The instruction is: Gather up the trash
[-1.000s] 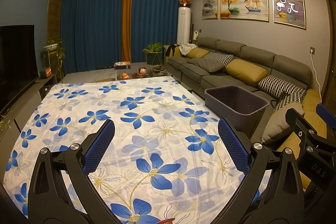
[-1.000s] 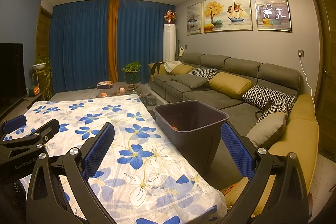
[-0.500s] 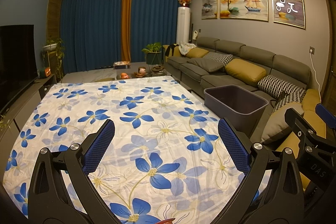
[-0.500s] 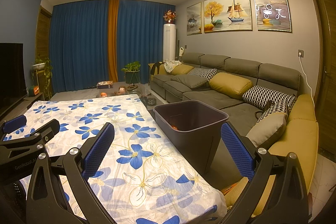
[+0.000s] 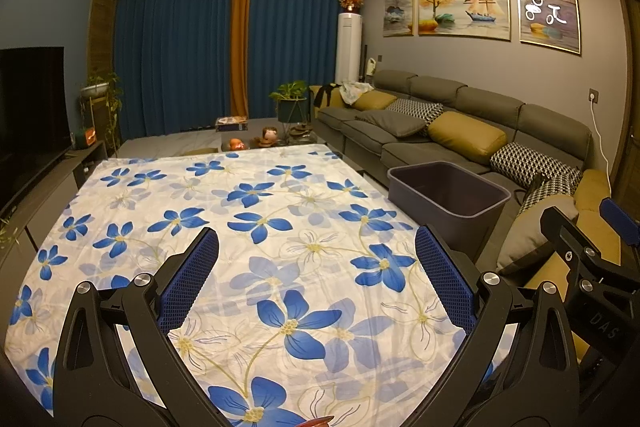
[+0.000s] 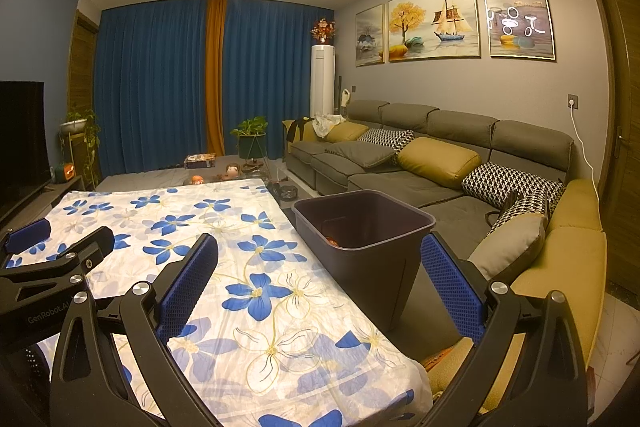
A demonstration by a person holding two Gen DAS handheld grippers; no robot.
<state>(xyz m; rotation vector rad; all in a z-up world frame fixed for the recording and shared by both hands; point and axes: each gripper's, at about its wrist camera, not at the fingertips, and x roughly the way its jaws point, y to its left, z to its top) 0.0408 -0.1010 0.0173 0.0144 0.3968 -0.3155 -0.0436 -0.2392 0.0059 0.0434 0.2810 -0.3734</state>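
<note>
A: Anything different from a second ago?

B: Barely. In both wrist views the framing has hardly shifted over the last second. The left gripper (image 5: 316, 263) hangs over the flowered cloth (image 5: 224, 211) with its jaws spread wide and nothing between them, and the right gripper (image 6: 320, 267) is just as released and empty

A: So what does that say about collecting the trash?

B: My reading is that no pickup is under way. The cloth looks bare from corner to corner, so either the table is done or the person is looking for the next piece

A: Where is the trash, then?

B: The only piece I can point to is a small orange thing (image 6: 331, 239) low inside the grey bin (image 6: 372, 259), centre of the right view. The bin stands between the table edge and the sofa (image 6: 404, 183)

A: What can't you make out?

B: The bin's inside is mostly in shadow, and in the left view its contents are hidden by the rim (image 5: 448, 215). A red sliver (image 5: 318, 420) is cut off at the bottom edge of the left view; I cannot tell what it is. Something orange (image 6: 440, 357) shows at lower right of the right view, half behind the finger. The small items on the floor (image 5: 252, 141) beyond the table are too small to identify
</note>
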